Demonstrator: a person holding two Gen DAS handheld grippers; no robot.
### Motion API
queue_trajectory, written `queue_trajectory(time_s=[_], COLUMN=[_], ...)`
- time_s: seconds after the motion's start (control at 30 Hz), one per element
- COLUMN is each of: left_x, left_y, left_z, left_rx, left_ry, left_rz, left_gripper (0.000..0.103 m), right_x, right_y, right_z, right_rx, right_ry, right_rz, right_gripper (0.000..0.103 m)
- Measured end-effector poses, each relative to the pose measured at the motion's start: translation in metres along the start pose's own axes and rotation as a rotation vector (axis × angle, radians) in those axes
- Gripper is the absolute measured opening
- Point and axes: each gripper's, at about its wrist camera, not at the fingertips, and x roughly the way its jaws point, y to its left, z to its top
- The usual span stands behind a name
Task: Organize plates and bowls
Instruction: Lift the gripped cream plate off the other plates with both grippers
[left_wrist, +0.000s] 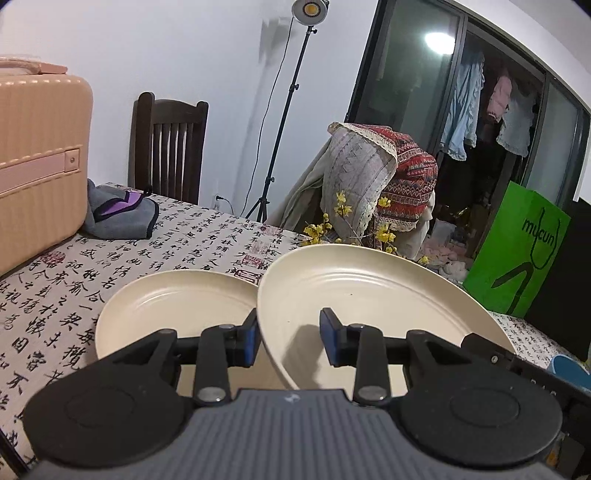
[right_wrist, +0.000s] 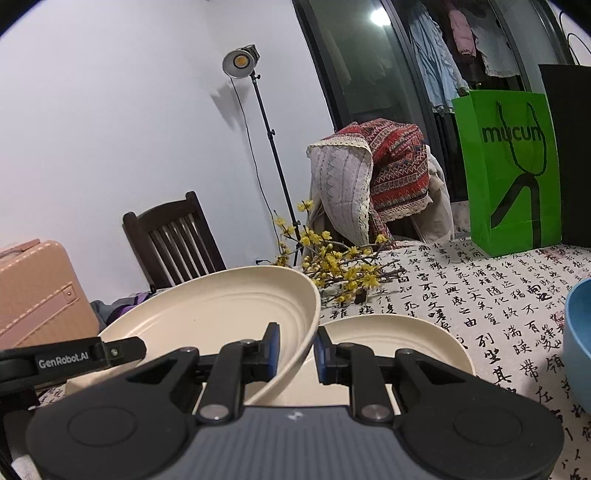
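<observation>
Two cream plates here, and both grippers are on the same one. The raised plate (left_wrist: 369, 291) sits tilted, lifted off the tablecloth (left_wrist: 177, 243), its lower edge overlapping the flat plate (left_wrist: 173, 306) that rests on the cloth beside it.

The left gripper (left_wrist: 291, 338) has its jaws narrowed around the raised plate's left rim: one blue pad sits outside the rim, the other inside the dish. The gap between the inner pad and the plate wall looks open from this angle, so I cannot tell how firmly it pinches.

From the right wrist view, the right gripper (right_wrist: 297, 350) is closed tight on the opposite rim of the raised plate (right_wrist: 221, 310), pads pressing either side of the edge. The flat plate (right_wrist: 391, 339) lies just beyond it on the tablecloth (right_wrist: 480, 295). The left gripper's black finger pokes in at the left edge of that view.

A blue bowl (right_wrist: 580, 332) stands at the far right, apart from both plates. Yellow flowers (right_wrist: 332, 266) lie behind them, with a green bag (right_wrist: 509, 177) further back.
</observation>
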Motion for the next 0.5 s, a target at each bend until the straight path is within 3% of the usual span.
queue_trajectory(time_s=[0.5], left_x=[-0.033], left_y=[-0.014], left_z=[-0.008], left_rx=[0.011], left_ry=[-0.013], left_rz=[-0.007], left_gripper=[0.033], right_x=[-0.033], right_y=[-0.006], right_z=[0.001], right_rx=[-0.004], right_ry=[-0.018], right_rz=[0.018], right_gripper=[0.019])
